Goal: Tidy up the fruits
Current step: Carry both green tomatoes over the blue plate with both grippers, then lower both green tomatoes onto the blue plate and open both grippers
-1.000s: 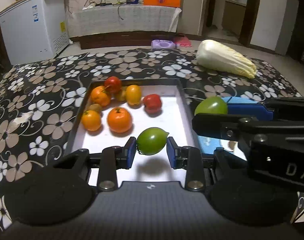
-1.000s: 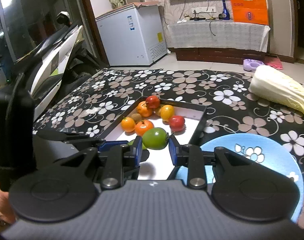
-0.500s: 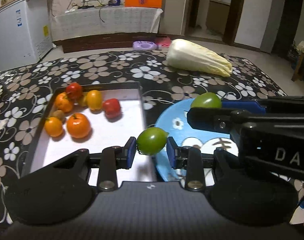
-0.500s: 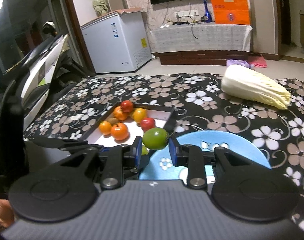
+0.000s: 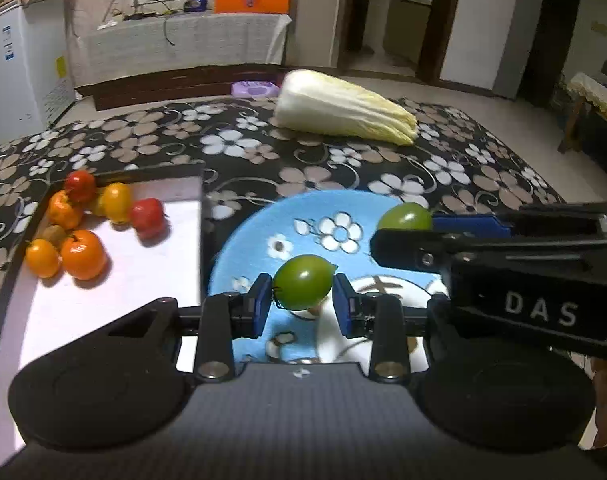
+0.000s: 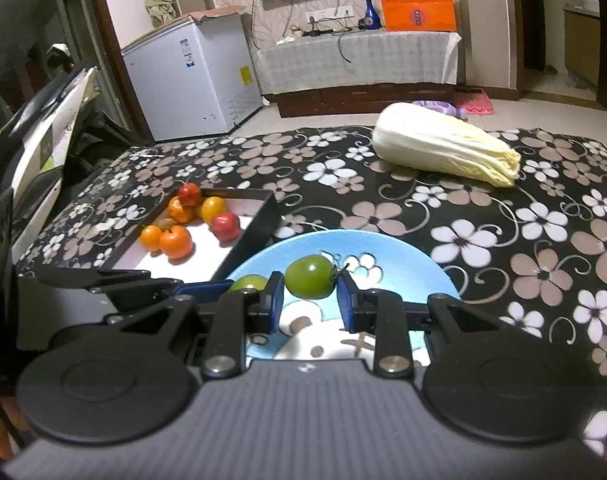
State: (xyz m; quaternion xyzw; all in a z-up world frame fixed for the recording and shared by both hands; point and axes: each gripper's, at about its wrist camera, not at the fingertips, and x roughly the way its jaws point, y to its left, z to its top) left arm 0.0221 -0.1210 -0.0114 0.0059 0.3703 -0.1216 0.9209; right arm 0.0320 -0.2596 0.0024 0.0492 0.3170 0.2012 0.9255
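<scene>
Left gripper [image 5: 302, 302]: fingers clamped on green tomato [image 5: 303, 288]. Right gripper [image 6: 310, 294]: same, second green tomato [image 6: 309, 277]. Both poised above blue plate [image 6: 403, 252]; drop lies straight below.

The support surface is a table covered by a black cloth [image 6: 483, 216] with a white and tan flower print. A black-rimmed tray [image 6: 259, 228] lies at left of the frame. A blue plate [image 6: 415, 258] lies at lower centre, just beside the tray. A napa cabbage [image 6: 443, 146] lies on its side at upper right.
</scene>
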